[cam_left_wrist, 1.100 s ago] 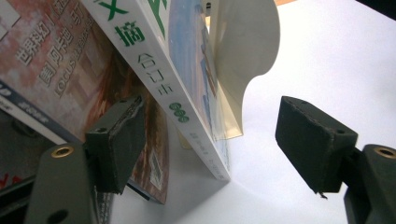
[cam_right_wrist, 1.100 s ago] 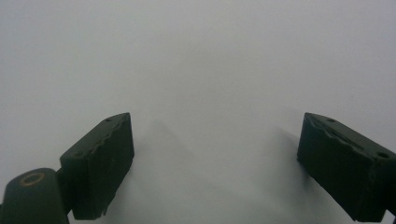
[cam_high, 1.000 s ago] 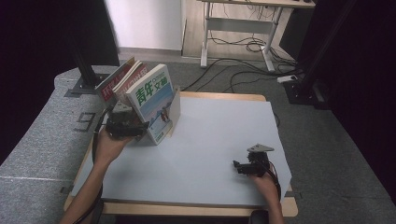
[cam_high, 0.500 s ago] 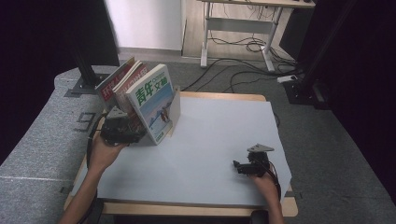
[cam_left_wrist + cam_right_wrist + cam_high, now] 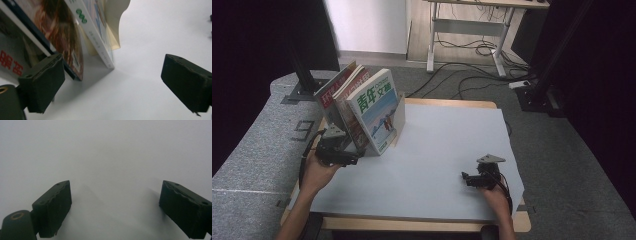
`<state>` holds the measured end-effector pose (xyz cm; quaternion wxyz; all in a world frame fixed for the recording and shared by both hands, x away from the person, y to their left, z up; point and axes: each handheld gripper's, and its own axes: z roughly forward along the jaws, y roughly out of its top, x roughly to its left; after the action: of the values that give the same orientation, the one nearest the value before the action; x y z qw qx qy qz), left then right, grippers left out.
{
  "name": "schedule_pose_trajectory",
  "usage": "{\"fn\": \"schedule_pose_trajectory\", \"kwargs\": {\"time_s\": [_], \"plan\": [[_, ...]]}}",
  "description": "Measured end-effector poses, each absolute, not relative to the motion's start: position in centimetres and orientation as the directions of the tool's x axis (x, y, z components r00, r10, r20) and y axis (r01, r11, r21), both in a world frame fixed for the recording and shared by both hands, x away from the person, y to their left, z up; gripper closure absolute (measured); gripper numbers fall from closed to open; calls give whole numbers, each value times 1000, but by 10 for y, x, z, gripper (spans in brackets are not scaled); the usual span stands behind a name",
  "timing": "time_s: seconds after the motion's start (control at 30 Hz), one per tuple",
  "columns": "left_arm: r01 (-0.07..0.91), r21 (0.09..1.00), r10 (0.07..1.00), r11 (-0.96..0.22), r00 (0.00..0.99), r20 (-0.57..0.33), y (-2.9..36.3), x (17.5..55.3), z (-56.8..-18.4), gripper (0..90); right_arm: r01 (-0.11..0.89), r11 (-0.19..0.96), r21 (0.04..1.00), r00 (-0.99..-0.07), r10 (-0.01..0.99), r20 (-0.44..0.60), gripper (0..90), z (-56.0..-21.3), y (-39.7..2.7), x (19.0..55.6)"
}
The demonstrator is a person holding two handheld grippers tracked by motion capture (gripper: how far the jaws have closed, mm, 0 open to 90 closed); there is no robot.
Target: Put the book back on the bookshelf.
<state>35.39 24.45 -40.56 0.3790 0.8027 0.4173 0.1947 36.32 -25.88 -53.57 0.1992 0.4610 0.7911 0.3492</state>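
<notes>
- Paper-cover magazines, three or so, leaning in a row at far-left of grey table; front one with green title, red-lettered one at the back.
- Propped against a cream bookend on their right side; lower edges resting on the table top, tops tilted back to the left.
- Judged light, thin, floppy; glossy covers likely slippery between the pads. Spines stiffer than open edges.
- Best hold: pinch across the lower corner or the spine edge of one magazine, not mid-page; a cover alone would probably peel or crease.
- Risk: pulling one out could topple the rest, since they lean on each other.
- Left gripper just beside the near lower corners of the row, low over the table. Jaws have just been opening, now spread wide; nothing pressed between the pads.
- Left gripper view: dark-covered magazine corner just past the left pad, white-edged one ahead, bare table between the jaws.
- Right gripper well apart, near-right of the table, held low; jaws wide, bare table between them in the right gripper view, holding nothing.
- Containers: none proper; bookend acts as the holder, magazines stacked against its left face. Cannot tell whether the front one stands on its base plate.
</notes>
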Motion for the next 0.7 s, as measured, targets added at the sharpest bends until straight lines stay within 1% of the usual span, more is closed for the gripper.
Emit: {"fn": "schedule_pose_trajectory", "kwargs": {"time_s": [0.3, 0.7], "plan": [[525, 774, 826, -354, 564, -5, 255, 346, -423, 5, 589, 333, 737, -494, 869, 2, 103, -536, -259, 363], [552, 770, 832, -320, 553, -50, 263, 348, -464, 0, 588, 332, 737, -493, 870, 1, 103, -536, -258, 363]]}}
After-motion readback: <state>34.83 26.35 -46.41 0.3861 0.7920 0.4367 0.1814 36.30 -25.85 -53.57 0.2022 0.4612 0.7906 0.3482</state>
